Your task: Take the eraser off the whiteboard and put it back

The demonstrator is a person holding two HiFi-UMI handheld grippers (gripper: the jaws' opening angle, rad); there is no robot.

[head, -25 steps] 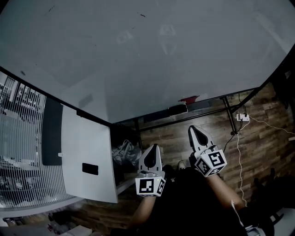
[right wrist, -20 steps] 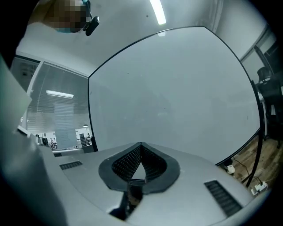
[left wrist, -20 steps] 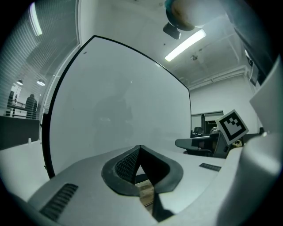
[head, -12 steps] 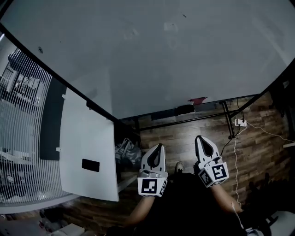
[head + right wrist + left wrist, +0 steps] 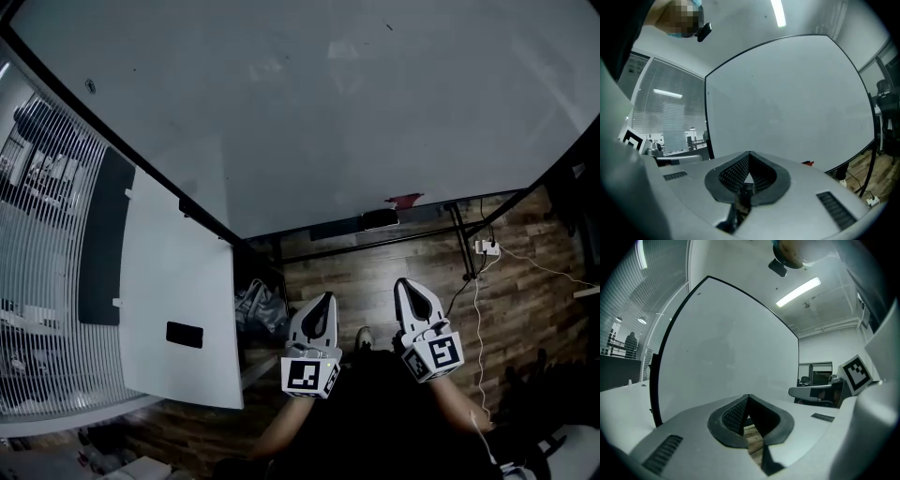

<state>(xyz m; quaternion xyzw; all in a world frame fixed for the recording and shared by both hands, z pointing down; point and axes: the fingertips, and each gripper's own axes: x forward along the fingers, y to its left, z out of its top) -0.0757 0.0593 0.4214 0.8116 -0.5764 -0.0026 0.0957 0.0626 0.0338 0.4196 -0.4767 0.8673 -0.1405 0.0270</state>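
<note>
Head view, left claw (image 5: 322, 302) closed, empty, right claw (image 5: 406, 286) closed, empty

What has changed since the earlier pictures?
The right gripper moved slightly lower in the head view; the left gripper barely shifted. Nothing was taken or released. Both grippers remain shut and empty; the dark oblong eraser remains at the white whiteboard's lower edge.

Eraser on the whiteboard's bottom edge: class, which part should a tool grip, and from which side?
Probably the eraser at its middle, across its short width, from the front, square to the whiteboard. It lies lengthwise along the bottom edge, so its long sides look free; finer shape is too small to tell.
</note>
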